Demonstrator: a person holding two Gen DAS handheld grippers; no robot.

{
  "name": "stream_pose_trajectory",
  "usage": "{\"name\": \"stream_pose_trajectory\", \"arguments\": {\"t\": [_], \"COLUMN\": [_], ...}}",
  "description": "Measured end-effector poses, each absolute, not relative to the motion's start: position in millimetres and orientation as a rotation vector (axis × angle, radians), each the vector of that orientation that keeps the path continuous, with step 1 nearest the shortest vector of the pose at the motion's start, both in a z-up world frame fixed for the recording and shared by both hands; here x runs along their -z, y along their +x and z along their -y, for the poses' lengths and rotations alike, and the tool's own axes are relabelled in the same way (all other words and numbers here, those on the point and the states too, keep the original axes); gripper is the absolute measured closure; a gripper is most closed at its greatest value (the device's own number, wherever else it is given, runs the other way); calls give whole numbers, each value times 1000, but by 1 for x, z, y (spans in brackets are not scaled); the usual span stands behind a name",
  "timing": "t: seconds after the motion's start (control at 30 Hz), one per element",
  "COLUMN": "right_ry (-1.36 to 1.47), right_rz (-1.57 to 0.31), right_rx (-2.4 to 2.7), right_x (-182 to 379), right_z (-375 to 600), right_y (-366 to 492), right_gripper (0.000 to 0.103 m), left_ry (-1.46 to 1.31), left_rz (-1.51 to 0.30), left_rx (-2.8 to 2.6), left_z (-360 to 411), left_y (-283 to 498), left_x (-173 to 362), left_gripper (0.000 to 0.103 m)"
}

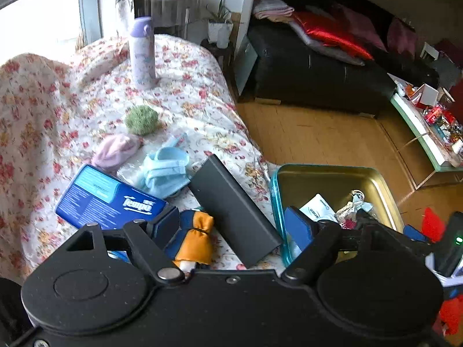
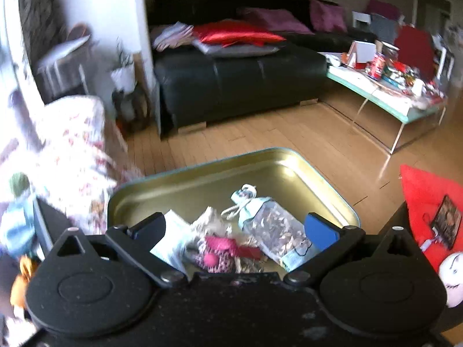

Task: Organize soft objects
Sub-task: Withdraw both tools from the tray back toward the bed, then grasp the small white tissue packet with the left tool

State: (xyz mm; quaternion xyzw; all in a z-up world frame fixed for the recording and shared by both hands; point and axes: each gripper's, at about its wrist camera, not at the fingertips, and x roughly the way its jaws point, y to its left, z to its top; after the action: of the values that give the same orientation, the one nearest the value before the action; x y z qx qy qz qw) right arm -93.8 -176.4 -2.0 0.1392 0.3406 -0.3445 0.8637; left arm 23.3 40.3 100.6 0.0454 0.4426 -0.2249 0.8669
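Note:
On the flowered bedspread (image 1: pixel 188 92) lie a green fuzzy ball (image 1: pixel 141 120), a pink soft pouch (image 1: pixel 115 150), light blue masks (image 1: pixel 165 170), a blue tissue pack (image 1: pixel 107 199), a black case (image 1: pixel 231 211) and an orange-and-blue doll (image 1: pixel 196 237). My left gripper (image 1: pixel 231 225) hovers open over the doll and the case's near end, its pads touching neither. A gold tin (image 1: pixel 332 173) with a teal rim sits to the right. My right gripper (image 2: pixel 235 231) stands wide open above the tin (image 2: pixel 202 170), which holds a pink spotted toy (image 2: pixel 217 251), a clear sachet (image 2: pixel 272 228) and a white packet (image 2: pixel 170 243).
A tall lilac bottle (image 1: pixel 141 55) stands at the bed's far side. A red cloth (image 2: pixel 419 199) with a white plush (image 2: pixel 451 271) lies right of the tin. Beyond the wooden floor are a black sofa (image 2: pixel 231 75) and a cluttered low table (image 2: pixel 390 92).

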Motion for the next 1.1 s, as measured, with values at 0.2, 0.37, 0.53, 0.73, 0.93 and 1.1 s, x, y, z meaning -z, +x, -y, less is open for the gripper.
{"name": "stream_pose_trajectory", "arguments": {"t": [0.2,0.37,0.53,0.73,0.93,1.1], "right_ry": [267,249,254,229,212,248], "right_rz": [-759,-732,-724,-676,-688,-684], "right_rx": [695,652,522,409,309,256], "right_x": [-1,-20,-50,-65,-61,-54], "right_z": [152,128,113,93,73,69], "right_y": [-88,-77,-60,-39,-14,1], "right_gripper": [0,0,1,1,1,1], "left_ry": [68,58,22,-49,7,79], "left_rz": [-886,-931,-1064,-1199,-1252,-1244], "left_rx": [438,341,219,110,76,61], "left_z": [-74,-105,-129,-146,-140,-131], "left_y": [32,43,63,72,71,68], "left_x": [-109,-84,-37,3,21,24], "left_gripper": [22,22,22,22,22,22]}}
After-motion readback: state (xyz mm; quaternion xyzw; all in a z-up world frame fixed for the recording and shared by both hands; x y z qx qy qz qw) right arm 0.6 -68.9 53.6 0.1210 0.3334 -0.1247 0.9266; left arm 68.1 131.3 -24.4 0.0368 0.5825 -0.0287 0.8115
